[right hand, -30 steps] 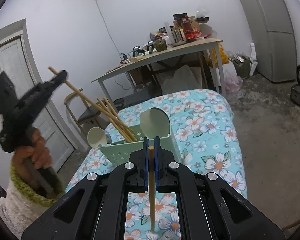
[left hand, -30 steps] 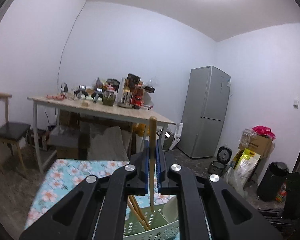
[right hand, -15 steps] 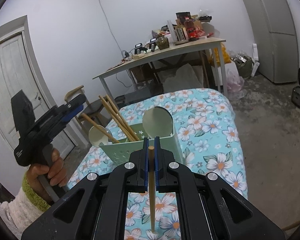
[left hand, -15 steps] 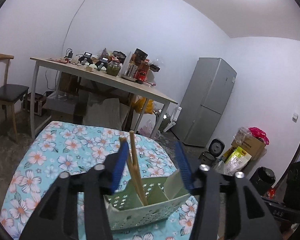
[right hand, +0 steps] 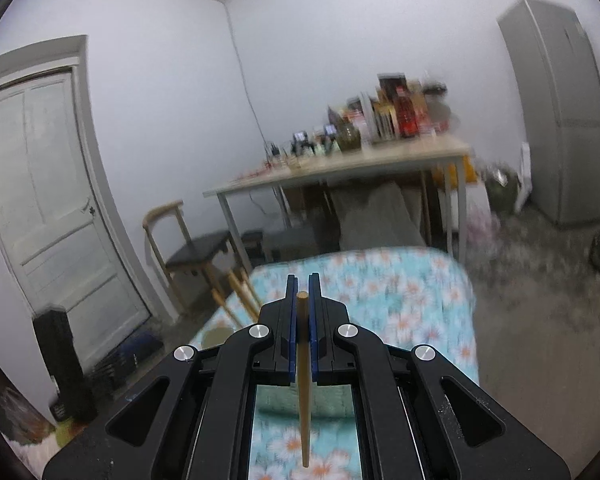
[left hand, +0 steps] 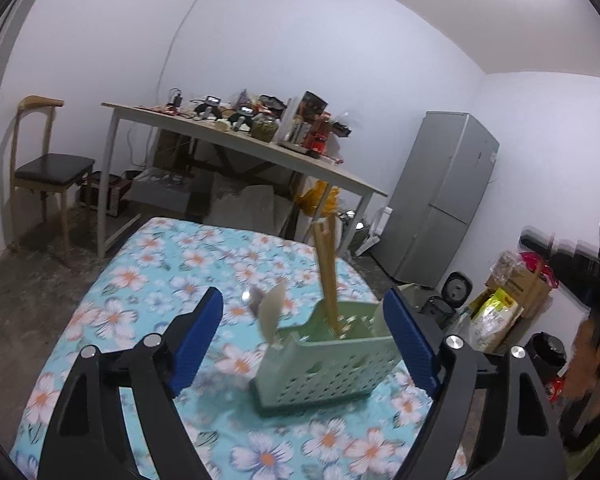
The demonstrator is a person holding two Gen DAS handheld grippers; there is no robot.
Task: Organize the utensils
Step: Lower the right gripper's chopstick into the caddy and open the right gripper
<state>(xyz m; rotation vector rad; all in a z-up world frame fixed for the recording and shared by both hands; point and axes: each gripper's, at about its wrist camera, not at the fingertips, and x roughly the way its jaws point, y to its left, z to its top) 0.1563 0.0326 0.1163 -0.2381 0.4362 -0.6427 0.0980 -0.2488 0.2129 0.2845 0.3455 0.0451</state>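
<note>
left hand-held gripper (left hand: 302, 330) jaws just opening (empty) | right hand-held gripper (right hand: 302, 308) clamped

We are in a home, a lived-in room: a tall grey fridge (left hand: 440, 196) against the wall, a cluttered desk (left hand: 236, 140) of jars and bottles (some blurred), a wooden chair (left hand: 46, 164), a panelled door (right hand: 48, 184), a floral tablecloth (left hand: 172, 272).

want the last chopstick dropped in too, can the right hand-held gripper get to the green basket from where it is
Probably yes. The right hand-held gripper holds a chopstick upright, and the green basket stands open-topped on the flowered cloth. The left hand-held gripper, jaws just opened and empty, frames it and may crowd it.
</note>
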